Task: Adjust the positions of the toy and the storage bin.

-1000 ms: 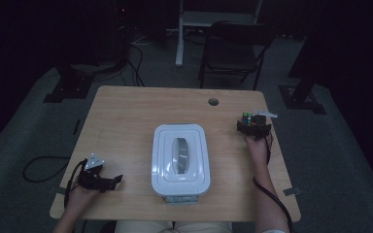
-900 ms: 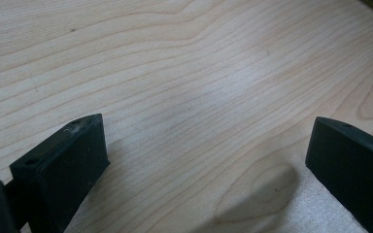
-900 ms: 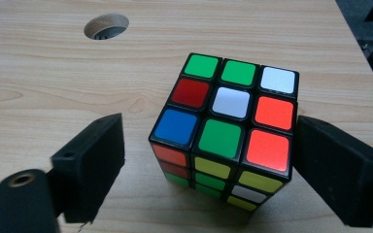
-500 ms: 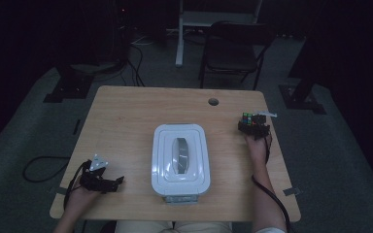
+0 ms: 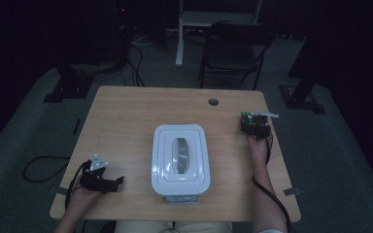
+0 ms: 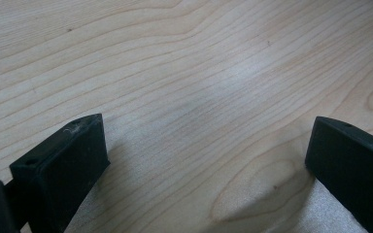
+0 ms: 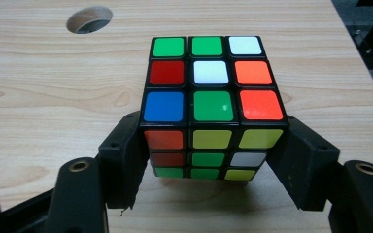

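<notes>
A scrambled Rubik's cube [image 7: 213, 97] stands on the wooden table [image 5: 126, 121] near its right edge, also seen from above as the cube [image 5: 246, 117]. My right gripper [image 7: 209, 145] has just been closing, and its two black pads now press on the cube's left and right sides. In the high view the right gripper [image 5: 253, 127] sits just behind the cube. My left gripper [image 5: 116, 183] rests at the table's front left. In its own view the left gripper [image 6: 209, 145] is open, jaws wide apart over bare wood.
A white lidded container [image 5: 179, 160] lies in the middle of the table between the two hands. A round cable hole [image 5: 213, 102] is at the back, left of the cube. A dark chair [image 5: 233, 53] stands beyond the table.
</notes>
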Available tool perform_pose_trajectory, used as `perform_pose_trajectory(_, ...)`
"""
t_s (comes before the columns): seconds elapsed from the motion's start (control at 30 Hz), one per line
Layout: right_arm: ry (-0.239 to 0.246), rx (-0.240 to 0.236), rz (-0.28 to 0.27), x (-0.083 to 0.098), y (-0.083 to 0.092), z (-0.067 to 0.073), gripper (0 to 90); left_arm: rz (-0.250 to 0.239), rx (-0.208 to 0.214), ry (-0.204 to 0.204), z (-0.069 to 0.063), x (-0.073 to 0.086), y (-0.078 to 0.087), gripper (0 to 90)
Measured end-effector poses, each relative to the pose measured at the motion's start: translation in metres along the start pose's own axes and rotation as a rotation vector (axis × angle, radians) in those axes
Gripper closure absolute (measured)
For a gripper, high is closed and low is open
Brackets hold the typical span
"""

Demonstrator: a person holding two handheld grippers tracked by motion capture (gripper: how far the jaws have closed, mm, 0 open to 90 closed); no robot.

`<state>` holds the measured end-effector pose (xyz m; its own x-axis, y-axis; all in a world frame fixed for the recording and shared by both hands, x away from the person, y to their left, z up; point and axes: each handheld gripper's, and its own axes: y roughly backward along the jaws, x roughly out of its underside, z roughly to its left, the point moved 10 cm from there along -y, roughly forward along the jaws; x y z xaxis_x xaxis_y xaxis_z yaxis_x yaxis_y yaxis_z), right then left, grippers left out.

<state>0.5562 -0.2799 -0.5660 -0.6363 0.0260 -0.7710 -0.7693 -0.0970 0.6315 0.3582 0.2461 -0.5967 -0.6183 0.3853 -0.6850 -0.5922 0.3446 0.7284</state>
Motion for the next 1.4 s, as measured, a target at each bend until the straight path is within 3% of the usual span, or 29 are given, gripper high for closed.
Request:
perform_pose_trajectory(0.3, 0.023, -0.025, -0.016, 0.0, 0.014, 0.003, 34.1, 0.0, 0.0, 0.0, 0.0, 0.0, 0.0, 2.2)
perform_pose_trajectory(0.8, 0.082, -0.07, -0.066, 0.008, 0.057, 0.009, 34.1, 0.0, 0.001, -0.001, 0.0, 0.0, 0.0, 2.2)
perform_pose_trajectory(1.07, 0.109, -0.105, -0.059, 0.036, 0.083, 0.01, 34.1, 0.0, 0.002, -0.002, 0.0, 0.0, 0.0, 2.2)
perform_pose_trajectory(1.4, 0.12, -0.121, -0.086, 0.054, 0.12, 0.005, 34.1, 0.0, 0.003, -0.004, 0.0, 0.0, 0.0, 2.2)
